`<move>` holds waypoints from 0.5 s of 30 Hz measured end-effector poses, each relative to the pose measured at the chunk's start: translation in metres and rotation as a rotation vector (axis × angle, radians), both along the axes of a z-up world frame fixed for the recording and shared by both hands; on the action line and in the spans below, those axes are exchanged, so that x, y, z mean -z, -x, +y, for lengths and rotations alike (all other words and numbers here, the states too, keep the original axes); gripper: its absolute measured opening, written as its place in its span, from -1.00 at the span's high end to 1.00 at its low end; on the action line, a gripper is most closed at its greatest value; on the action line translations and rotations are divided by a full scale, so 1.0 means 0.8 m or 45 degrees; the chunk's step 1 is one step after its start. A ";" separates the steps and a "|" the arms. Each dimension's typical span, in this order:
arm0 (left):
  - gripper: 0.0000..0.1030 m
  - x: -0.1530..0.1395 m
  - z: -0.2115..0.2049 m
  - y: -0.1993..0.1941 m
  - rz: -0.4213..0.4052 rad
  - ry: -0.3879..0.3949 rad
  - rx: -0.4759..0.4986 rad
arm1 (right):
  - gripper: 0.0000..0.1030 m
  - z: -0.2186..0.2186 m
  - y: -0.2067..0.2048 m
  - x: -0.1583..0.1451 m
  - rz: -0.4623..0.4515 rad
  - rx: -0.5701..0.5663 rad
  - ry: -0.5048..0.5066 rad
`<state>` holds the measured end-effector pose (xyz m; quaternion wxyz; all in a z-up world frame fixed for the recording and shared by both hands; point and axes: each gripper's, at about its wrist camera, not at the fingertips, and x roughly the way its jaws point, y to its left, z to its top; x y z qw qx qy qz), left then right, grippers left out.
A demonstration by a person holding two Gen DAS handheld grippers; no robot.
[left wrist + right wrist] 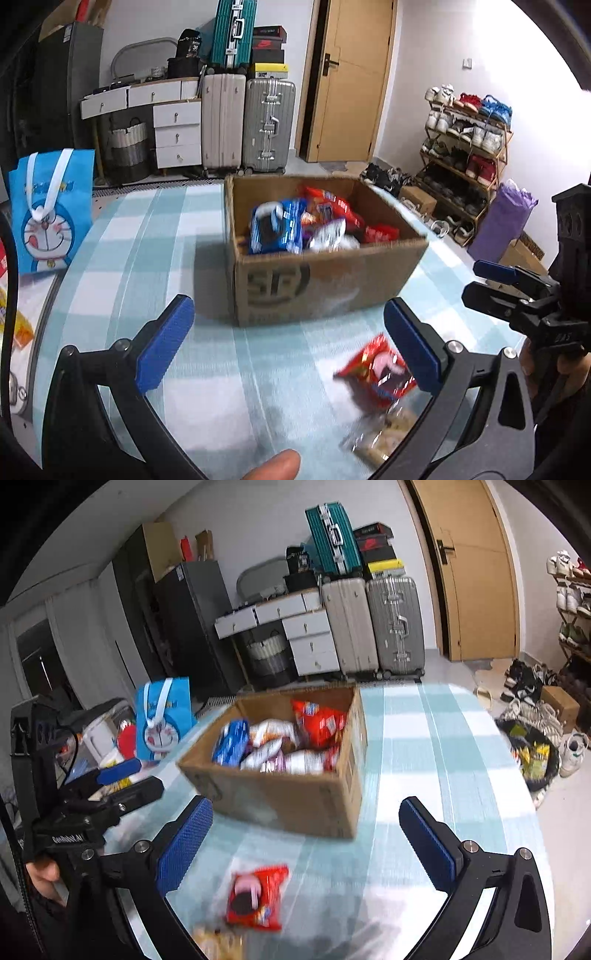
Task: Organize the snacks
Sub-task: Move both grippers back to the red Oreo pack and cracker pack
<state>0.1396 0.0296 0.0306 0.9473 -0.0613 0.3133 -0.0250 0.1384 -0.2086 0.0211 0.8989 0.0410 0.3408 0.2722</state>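
On the worktop (155,229), which carries a cloth of pale green and white checks, stands an open cardboard box (325,284) at the far middle. Inside the box lie several snack packets: a blue cookie packet (275,230) at the left side, red packets (319,723) toward the far right, and white ones between them. Near the box, on the cloth, lies a single red cookie packet (256,897) with a dark round biscuit printed on it, apart from the box. Just nearer than it, a clear bag of pale snacks (373,435) lies at the lower edge, partly hidden. The left gripper (291,347) has its blue fingers (164,350) spread wide, with nothing between them; the red packet shows just beside its right finger. The right gripper (314,849) also has its fingers (184,845) wide apart and holds nothing; the red packet lies on the cloth below the gap, touched by neither finger. Each gripper is seen at the side in the other camera. A blue cartoon gift bag (50,210) stands at the far left of the worktop. Behind, near the wall, stand suitcases (247,129), and a shoe rack (465,155) is at the right.
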 end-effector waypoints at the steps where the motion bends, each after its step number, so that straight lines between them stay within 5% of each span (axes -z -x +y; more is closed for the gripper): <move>1: -0.99 0.005 0.000 0.004 0.011 -0.005 0.002 | -0.99 -0.001 0.007 0.005 0.013 -0.007 0.009; 15: -0.99 0.058 -0.027 0.049 0.124 -0.077 0.059 | -0.99 0.011 0.050 0.062 0.156 -0.041 0.170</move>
